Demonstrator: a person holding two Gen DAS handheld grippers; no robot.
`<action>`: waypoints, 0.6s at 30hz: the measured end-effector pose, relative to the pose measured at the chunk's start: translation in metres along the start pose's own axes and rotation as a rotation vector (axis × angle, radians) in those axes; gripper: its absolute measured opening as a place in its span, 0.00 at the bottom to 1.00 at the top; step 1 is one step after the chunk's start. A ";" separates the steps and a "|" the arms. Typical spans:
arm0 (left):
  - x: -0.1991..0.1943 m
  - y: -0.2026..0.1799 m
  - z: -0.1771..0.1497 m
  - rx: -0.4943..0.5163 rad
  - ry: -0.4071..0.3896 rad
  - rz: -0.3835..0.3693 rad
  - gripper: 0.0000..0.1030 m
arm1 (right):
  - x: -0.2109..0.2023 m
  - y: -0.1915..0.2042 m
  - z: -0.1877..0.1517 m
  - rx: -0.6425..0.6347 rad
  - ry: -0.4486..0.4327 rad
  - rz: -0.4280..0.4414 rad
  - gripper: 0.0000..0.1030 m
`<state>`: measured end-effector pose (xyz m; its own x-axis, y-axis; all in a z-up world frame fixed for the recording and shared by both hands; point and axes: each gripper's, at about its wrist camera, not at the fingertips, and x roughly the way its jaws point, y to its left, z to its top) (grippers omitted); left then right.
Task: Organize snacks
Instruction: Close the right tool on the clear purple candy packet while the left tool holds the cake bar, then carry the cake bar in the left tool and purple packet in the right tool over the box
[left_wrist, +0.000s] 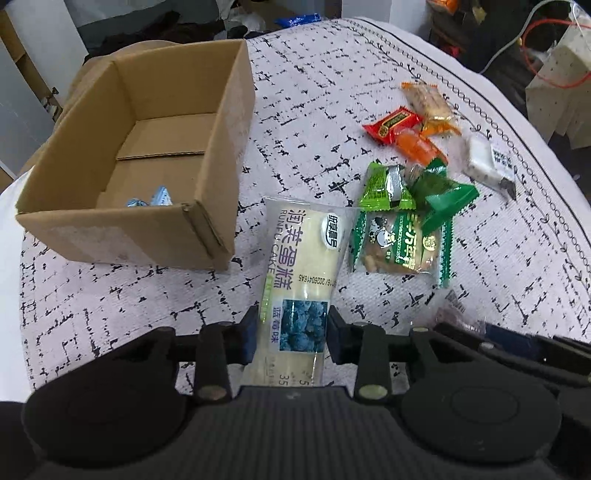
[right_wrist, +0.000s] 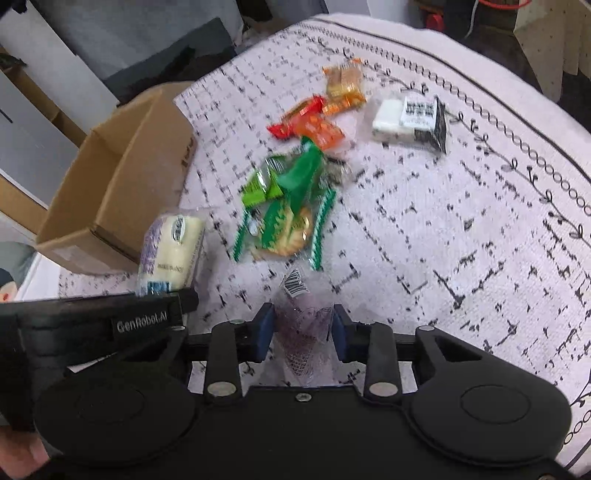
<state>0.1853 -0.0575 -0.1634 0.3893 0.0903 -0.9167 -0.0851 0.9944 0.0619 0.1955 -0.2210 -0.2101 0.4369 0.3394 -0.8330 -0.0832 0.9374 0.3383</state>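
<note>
Cake pack: the pale blueberry cake packet (left_wrist: 295, 273) lies on the patterned cloth (left_wrist: 147, 295) just right of the cardboard box (left_wrist: 221, 147), its near end between the left gripper (left_wrist: 291, 328) fingers.
Left jaws: pinching the cake pack at both sides.
Clear packet: a see-through wrapper with a barcode (right_wrist: 301, 325) sits between the right gripper (right_wrist: 301, 328) fingers.
Right jaws: closed against the clear packet.
Box: open-topped, small blue-wrapped sweets (left_wrist: 153, 198) at its near end.
Loose snacks: green packets (left_wrist: 406, 206), then red and orange ones (left_wrist: 410, 129), and a white packet (left_wrist: 487, 162) farther right.
</note>
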 end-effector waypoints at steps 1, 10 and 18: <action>-0.002 0.001 0.000 -0.002 -0.004 -0.001 0.35 | -0.003 0.001 0.001 -0.001 -0.010 0.005 0.32; -0.026 0.003 0.004 0.012 -0.073 0.000 0.35 | -0.020 0.012 0.017 -0.039 -0.089 0.058 0.32; -0.046 0.014 0.014 -0.011 -0.128 -0.014 0.35 | -0.034 0.017 0.032 -0.081 -0.158 0.072 0.32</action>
<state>0.1789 -0.0470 -0.1153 0.5042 0.0832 -0.8596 -0.0888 0.9951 0.0442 0.2075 -0.2193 -0.1622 0.5621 0.3956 -0.7263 -0.1889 0.9164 0.3529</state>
